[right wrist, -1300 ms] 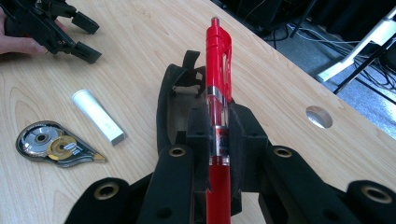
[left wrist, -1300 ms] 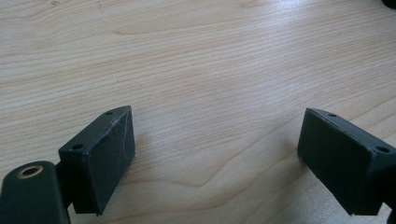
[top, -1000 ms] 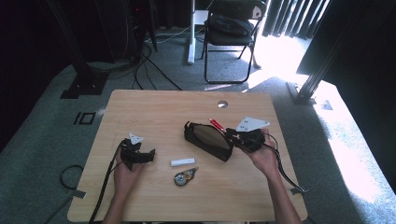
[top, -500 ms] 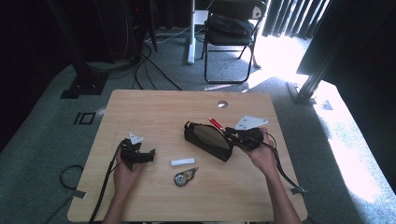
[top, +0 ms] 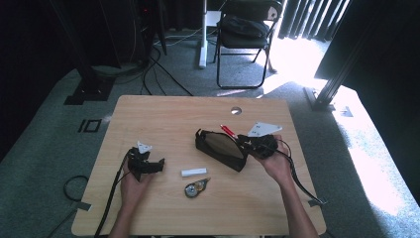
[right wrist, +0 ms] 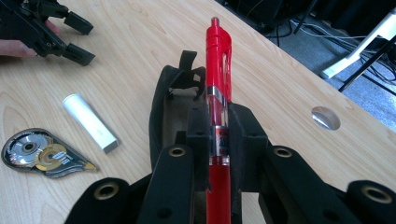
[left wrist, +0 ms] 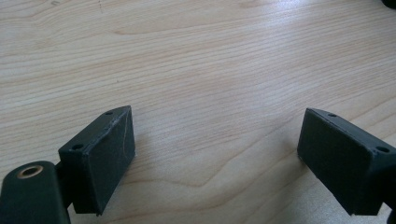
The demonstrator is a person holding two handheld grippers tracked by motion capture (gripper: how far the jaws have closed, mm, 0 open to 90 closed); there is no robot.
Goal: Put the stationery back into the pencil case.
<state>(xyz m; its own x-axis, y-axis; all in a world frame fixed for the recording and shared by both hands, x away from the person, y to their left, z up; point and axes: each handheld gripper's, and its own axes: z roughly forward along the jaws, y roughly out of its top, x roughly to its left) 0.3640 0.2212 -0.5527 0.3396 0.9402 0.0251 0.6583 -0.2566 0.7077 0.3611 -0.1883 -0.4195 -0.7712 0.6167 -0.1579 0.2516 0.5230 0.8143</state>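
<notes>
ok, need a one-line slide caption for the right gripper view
Right gripper shut on a red pen above an open black pouch, with a white tube and tape dispenser on the table.

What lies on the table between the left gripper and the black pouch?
In the high view, a white stick and a tape dispenser lie between the left gripper and the black pouch.

Studio-like lab: dark curtains [top: 302, 20], floor cables [top: 163, 69], folding chair [top: 245, 29].
</notes>
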